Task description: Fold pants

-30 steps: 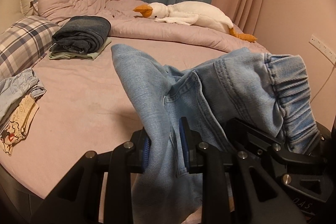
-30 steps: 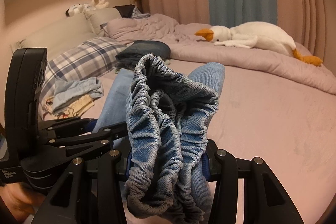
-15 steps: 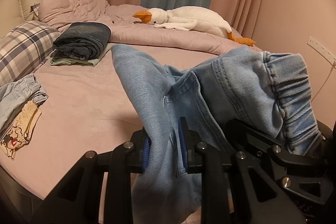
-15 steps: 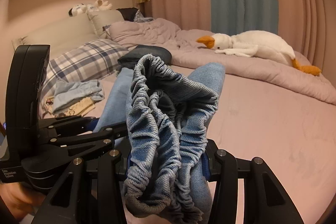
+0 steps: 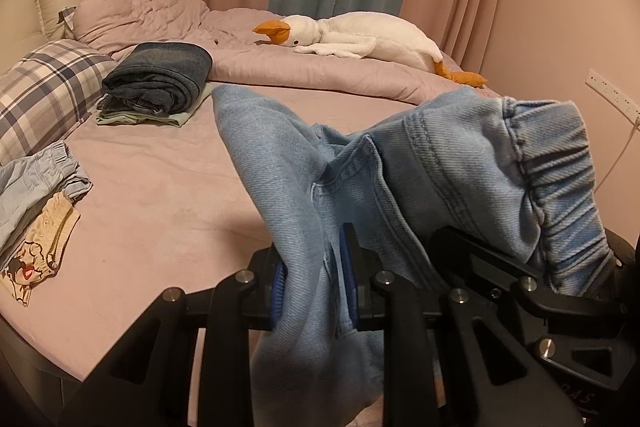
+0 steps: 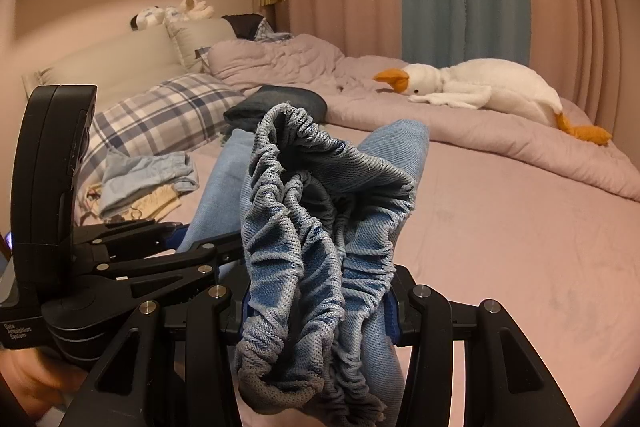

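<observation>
Left wrist view first: at the far left of the round pink-sheeted bed [image 5: 168, 195] lies a loose heap of pale blue and cream printed clothes [image 5: 36, 203], then a checked pillow [image 5: 44, 95] and a neat stack of folded dark denim [image 5: 160, 79]. Any of these could be dragged or toppled if the hanging cloth sweeps over them as it comes down.

Centre, the left gripper [image 5: 314, 287] is pinched tight on a seam of the light blue denim pants with a gathered elastic waistband [image 5: 440, 163], which are held up in the air above the mattress, not yet laid out. That bite looks thin, only a narrow ridge of fabric between the blue pads, so a sharp tug could pull it free.

Right wrist view: the right gripper [image 6: 316, 303] is clamped on a thick bunch of the waistband, several gathered layers at once. Layers may slip unevenly, leaving the waist skewed when spread. The white plush goose with an orange beak [image 6: 480, 87] lies well apart, out of reach.
</observation>
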Motion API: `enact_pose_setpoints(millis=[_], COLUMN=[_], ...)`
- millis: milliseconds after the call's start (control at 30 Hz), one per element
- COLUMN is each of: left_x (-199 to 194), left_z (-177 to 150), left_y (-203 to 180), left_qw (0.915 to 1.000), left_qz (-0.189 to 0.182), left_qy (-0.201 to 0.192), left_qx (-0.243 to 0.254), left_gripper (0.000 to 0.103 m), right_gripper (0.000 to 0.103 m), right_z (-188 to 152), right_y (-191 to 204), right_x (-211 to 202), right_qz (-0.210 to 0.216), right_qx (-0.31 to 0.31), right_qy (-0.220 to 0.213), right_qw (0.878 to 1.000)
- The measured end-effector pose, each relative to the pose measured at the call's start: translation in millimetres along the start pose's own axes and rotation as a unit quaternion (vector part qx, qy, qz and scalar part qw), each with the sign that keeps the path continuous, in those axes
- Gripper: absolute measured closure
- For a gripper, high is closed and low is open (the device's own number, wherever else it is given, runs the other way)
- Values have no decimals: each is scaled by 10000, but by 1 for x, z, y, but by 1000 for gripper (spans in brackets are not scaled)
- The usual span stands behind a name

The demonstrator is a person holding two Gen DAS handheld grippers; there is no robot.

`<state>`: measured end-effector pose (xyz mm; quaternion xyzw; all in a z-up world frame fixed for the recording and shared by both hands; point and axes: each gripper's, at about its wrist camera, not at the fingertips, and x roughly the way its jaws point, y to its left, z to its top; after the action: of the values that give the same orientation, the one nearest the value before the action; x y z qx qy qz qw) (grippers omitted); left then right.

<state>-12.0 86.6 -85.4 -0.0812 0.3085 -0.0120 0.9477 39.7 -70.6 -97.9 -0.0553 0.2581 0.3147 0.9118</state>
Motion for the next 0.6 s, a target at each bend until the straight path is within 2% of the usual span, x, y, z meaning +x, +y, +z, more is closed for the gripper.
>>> enact_pose_setpoints(millis=[600], left_x=[1], left_z=[-2], left_y=[3], left_qw=[10000], left_qz=[16], left_qy=[5], left_qx=[4], left_gripper=[81], right_gripper=[53], right_z=[-1], right_y=[0], right_x=[0], right_qz=[17], right_qx=[16], right_qy=[5], right_qw=[10000])
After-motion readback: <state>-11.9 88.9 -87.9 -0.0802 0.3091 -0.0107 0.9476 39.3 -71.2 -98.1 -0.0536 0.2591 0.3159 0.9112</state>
